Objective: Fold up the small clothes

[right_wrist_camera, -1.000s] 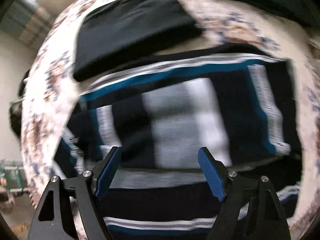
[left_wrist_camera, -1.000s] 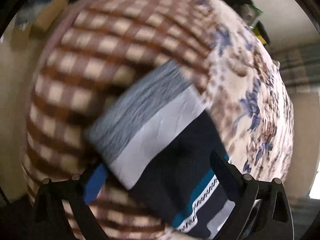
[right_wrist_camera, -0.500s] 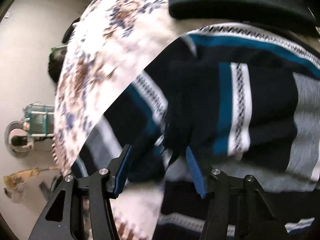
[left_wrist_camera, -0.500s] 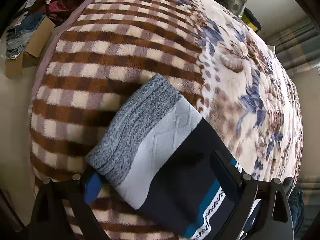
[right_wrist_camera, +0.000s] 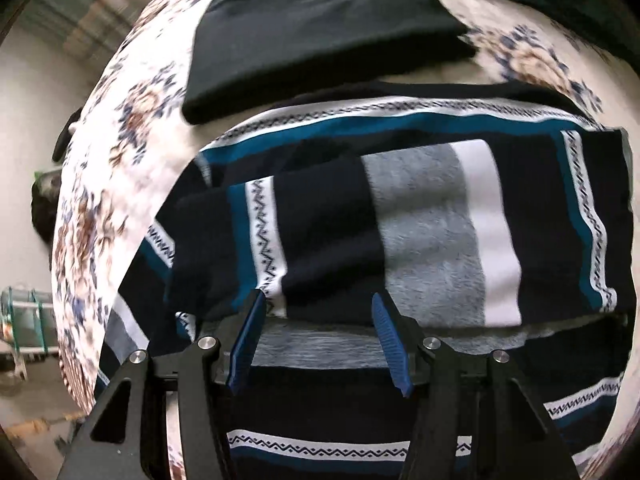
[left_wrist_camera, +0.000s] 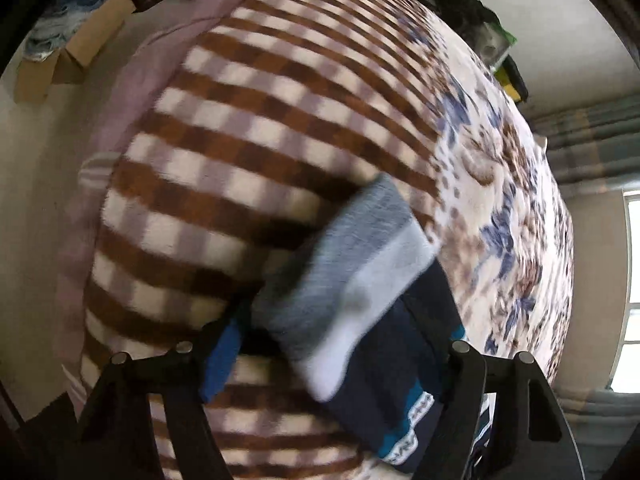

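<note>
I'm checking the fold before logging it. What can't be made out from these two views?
- Left view: motion blur smears the sleeve; the left gripper straddles it, but pad contact is unclear, its right finger hidden behind cloth.
- Right view: whether the right gripper pinches the sweater edge; its tips meet the fold, contact unclear.
- Right view: the dark garment is featureless; its type is unreadable.
- Both views: sweater cut off at the bottom edge.
</note>
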The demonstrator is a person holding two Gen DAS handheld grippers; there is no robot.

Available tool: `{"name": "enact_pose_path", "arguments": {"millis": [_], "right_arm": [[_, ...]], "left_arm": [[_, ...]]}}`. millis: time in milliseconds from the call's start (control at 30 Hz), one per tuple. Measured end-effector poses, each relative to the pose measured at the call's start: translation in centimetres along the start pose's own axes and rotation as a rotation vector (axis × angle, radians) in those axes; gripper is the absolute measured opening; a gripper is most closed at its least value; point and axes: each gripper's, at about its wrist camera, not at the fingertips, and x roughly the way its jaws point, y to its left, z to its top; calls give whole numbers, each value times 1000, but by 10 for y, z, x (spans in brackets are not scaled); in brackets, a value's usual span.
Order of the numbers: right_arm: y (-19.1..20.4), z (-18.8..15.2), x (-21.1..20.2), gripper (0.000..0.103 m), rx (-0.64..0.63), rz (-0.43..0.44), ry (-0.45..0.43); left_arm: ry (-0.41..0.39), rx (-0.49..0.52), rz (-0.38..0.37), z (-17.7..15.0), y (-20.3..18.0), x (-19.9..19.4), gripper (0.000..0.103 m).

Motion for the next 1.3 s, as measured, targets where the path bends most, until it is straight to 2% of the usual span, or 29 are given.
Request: {"name": "enact_pose_path", "arguments": {"millis": [67, 100, 133, 200, 233, 300, 333, 400, 500, 567, 633, 767, 833, 933, 1033, 1067, 1167, 1300], "right_arm": [[2, -2, 1, 58, -1, -6, -4], [3, -3, 1, 58, -5, -19, -7], [6, -4, 1, 58, -11, -49, -10], [9, -5, 0, 58, -35, -150, -24], [11, -5, 0, 59, -70, -272, -38], [10, -5, 0, 67, -104, -369, -46], [6, -4, -1, 75, -106, -388, -52], [0, -1, -6, 83, -105, -395, -58], [-7, 3, -16, 87, -101, -387, -87], [-13, 6, -19, 87, -87, -351, -86], [-24, 7, -20, 87, -57, -297, -67], [-56, 8, -28, 87, 0, -227, -45], [-84, 6, -36, 87, 34, -213, -35], [-135, 3, -53, 87, 97, -203, -29], [-199, 7, -66, 87, 155, -215, -34], [-225, 8, -72, 87, 179, -233, -39], [-286, 13, -85, 87, 235, -275, -39], [-361, 19, -102, 87, 295, -313, -45]], "left_arm": [[-29, -28, 4, 3, 3, 3, 63], [-51, -26, 11, 5, 1, 3, 43], [-74, -9, 28, 6, -6, 3, 14], [-92, 44, 31, 8, -23, 2, 9], [-112, 91, 25, 6, -35, -2, 9], [-132, 193, 21, 2, -60, -8, 9], [-141, 238, 21, -1, -71, -12, 9], [-168, 360, 28, -13, -101, -23, 8], [-214, 577, 4, -45, -152, -44, 8], [-234, 731, -46, -79, -190, -61, 8], [-245, 865, -79, -115, -222, -71, 8], [-215, 1108, -196, -216, -289, -87, 8], [-173, 1188, -266, -267, -315, -91, 8], [-74, 1332, -360, -372, -350, -92, 8], [25, 1447, -423, -461, -361, -91, 8], [78, 1497, -441, -499, -361, -88, 8], [179, 1604, -460, -582, -351, -77, 8], [305, 1674, -435, -656, -326, -51, 8]]}}
